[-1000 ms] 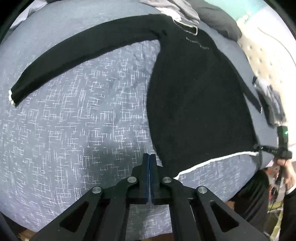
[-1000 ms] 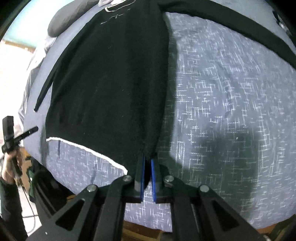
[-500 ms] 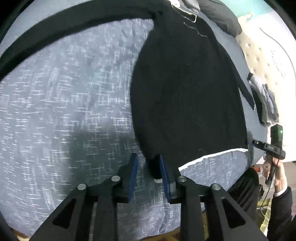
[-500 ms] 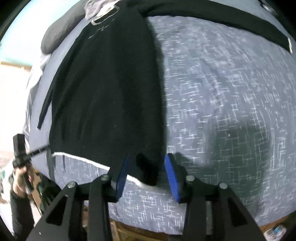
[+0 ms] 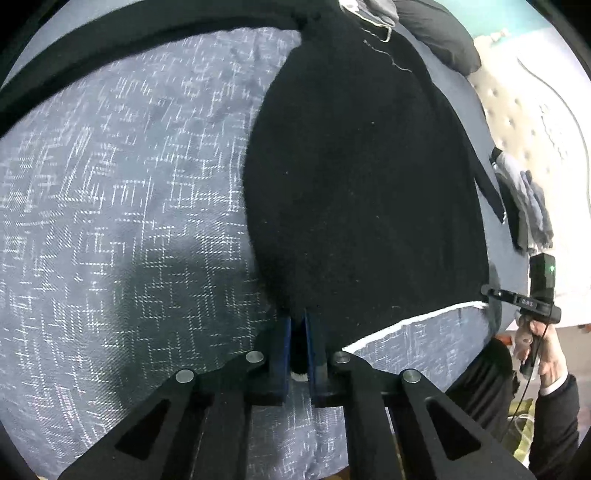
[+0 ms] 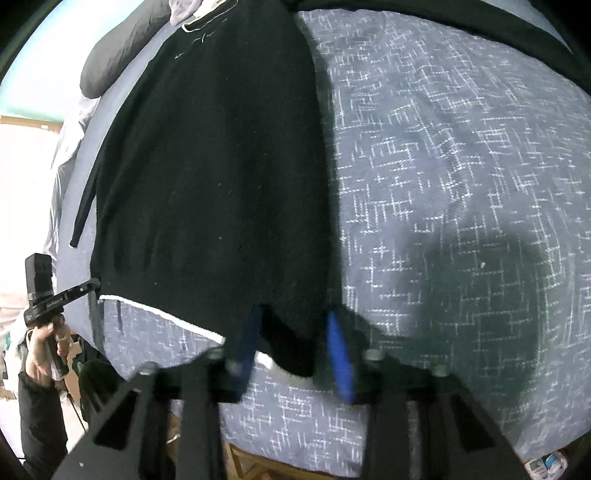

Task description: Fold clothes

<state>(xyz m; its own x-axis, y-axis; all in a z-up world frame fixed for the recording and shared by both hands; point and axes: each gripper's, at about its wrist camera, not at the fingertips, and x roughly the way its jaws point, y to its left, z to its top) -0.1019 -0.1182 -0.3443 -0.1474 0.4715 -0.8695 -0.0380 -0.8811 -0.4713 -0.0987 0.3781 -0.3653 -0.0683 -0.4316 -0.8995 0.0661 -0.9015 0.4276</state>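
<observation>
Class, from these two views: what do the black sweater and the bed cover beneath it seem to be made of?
Black sweater: probably a soft knit, matte and fuzzy at its edges, with pale lint specks.
Bed cover: seemingly woven cloth, matte grey-blue, with white thread-like dashes in a crosshatch pattern.

bed (image 5: pixel 122 206), grey crosshatch cover; black sweater (image 5: pixel 362 192) flat on it, dark pillow (image 5: pixel 439 33) at far end.

The black sweater (image 5: pixel 362 192) lay flat on the bed, its collar at the far end and its white-edged hem toward the near edge. One sleeve stretched straight out sideways across the cover; the other ran down along the body's side. Fine pale lettering crossed the chest below the white-trimmed neckline. A bottom corner of the hem was bunched up.
</observation>
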